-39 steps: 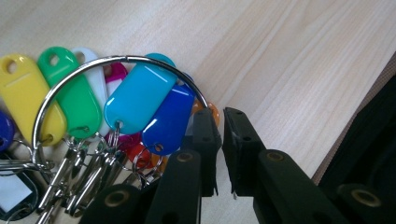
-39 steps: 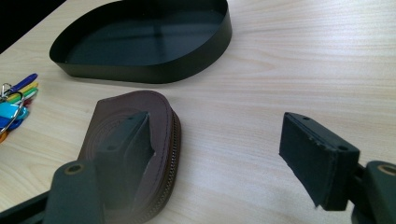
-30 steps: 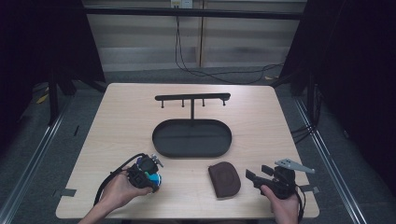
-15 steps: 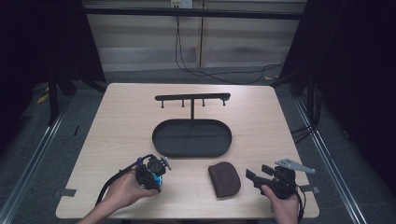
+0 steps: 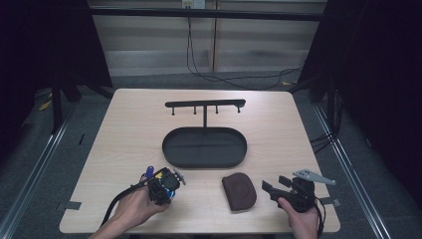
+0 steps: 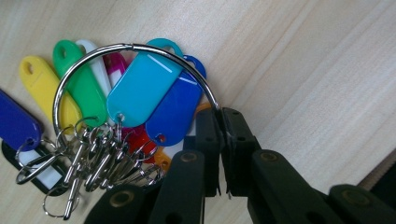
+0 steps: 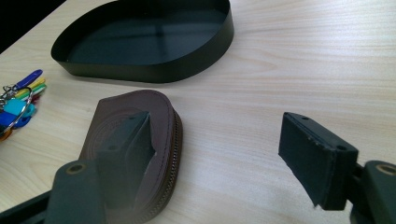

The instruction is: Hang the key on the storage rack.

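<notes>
Steel ring [image 6: 135, 49] of the keys [image 5: 164, 181] is pinched in your left tongs [image 6: 220, 122], which have just been closing on it; the coloured tags fan out on the table [image 5: 129, 129]. Your right tongs [image 7: 215, 154] gape wide, holding nothing, one jaw over the brown pouch [image 7: 159, 116]. Beyond the pouch sits a black tray [image 5: 171, 149] with its hook rack [image 5: 205, 104].
</notes>
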A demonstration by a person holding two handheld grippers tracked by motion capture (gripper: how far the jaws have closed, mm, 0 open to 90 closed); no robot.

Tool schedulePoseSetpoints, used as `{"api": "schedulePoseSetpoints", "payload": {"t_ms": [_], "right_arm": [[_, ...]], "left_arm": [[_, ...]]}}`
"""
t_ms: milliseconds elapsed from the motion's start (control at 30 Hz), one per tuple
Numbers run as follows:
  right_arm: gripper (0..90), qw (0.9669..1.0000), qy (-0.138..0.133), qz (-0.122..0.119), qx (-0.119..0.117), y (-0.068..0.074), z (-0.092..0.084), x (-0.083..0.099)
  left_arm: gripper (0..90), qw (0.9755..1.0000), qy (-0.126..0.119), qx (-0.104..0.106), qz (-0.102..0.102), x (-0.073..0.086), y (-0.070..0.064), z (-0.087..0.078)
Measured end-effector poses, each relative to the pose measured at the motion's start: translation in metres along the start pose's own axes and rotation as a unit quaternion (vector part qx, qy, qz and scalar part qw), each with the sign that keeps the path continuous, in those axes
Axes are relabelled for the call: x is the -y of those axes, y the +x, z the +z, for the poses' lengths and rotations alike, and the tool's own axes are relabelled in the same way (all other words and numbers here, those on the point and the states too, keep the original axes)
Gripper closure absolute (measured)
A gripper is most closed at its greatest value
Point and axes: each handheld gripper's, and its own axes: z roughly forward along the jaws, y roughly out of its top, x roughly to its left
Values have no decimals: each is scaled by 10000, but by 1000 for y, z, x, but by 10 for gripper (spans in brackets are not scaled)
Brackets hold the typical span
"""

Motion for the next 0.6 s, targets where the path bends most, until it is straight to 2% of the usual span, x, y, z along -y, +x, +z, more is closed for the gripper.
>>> {"api": "schedulePoseSetpoints", "payload": {"t_ms": [33, 67, 100, 167, 267, 467, 600], "right_arm": [[260, 10000, 0, 1, -3, 0, 0, 0], [260, 10000, 3, 6, -4, 0, 0, 0], [260, 10000, 3, 6, -4, 0, 0, 0], [260, 10000, 14, 16, 1, 0, 0, 0], [260, 10000, 13, 26, 11, -1, 1, 0], [259, 10000, 35, 25, 3, 0, 1, 0], [259, 10000, 32, 25, 10, 0, 1, 0]], "left_arm": [[872, 9997, -41, 235, -52, 1, 7, 0], [872, 9994, -35, 349, -37, 1, 10, 0], [872, 9994, -35, 349, -37, 1, 10, 0], [873, 9985, -48, 534, -93, 2, 15, 0], [873, 9971, -24, 759, -8, 5, 18, 1], [873, 9966, 17, 820, 40, 8, 19, -2], [873, 9953, -102, 961, -9, 9, 24, -10]]}}
